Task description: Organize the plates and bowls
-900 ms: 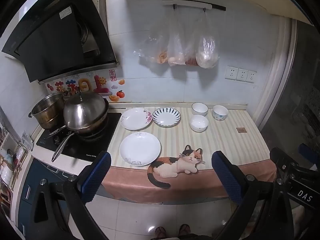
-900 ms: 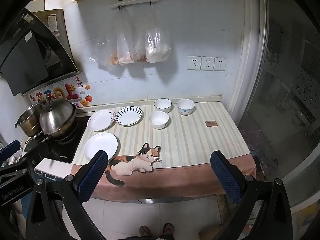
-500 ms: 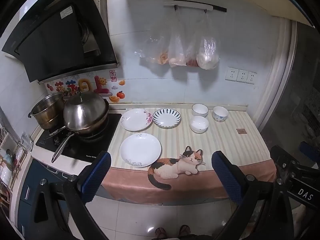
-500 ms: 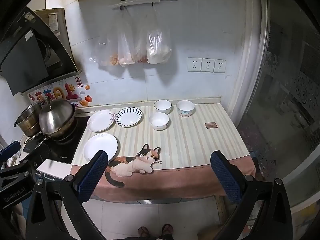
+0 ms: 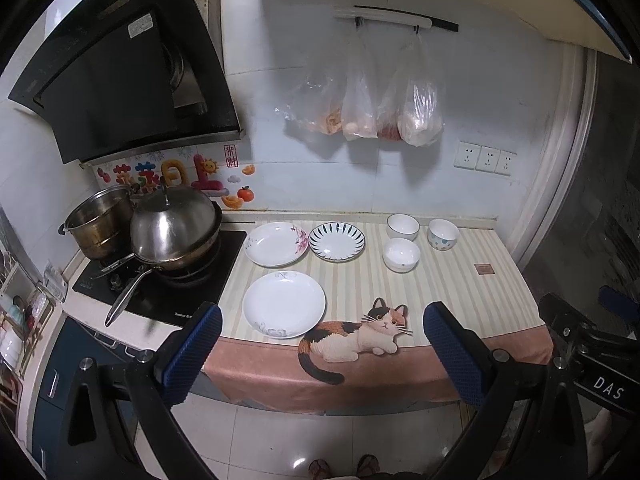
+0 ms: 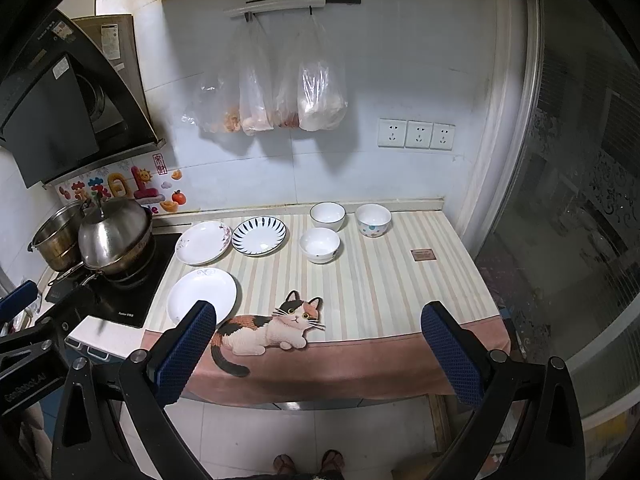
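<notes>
Plates and bowls lie spread on the striped counter (image 5: 472,300), none stacked. Since the earlier views almost nothing has changed: both cameras have only drifted a little nearer and lower, and no dish has shifted, so the task is judged still at its start.

Left group: a plain white plate (image 5: 283,304) nearest the front edge, a floral plate (image 5: 276,244) behind it and just beside the stove (image 5: 160,292), and a blue-striped plate (image 5: 338,241) next to that one (rims close; contact cannot be told).

Right group: a front white bowl (image 5: 401,254), a rear white bowl (image 5: 403,227) and a dotted bowl (image 5: 443,234), set near one another in a triangle.

All six dishes appear empty.

The left gripper (image 5: 320,354) and right gripper (image 6: 318,350) both hover in front of the counter edge with fingers spread wide, holding nothing and well apart from every dish.

A lidded wok (image 5: 174,232) and a steel pot (image 5: 100,220) stand on the stove; their contents are hidden. Plastic bags (image 5: 372,112) hang on the wall.
</notes>
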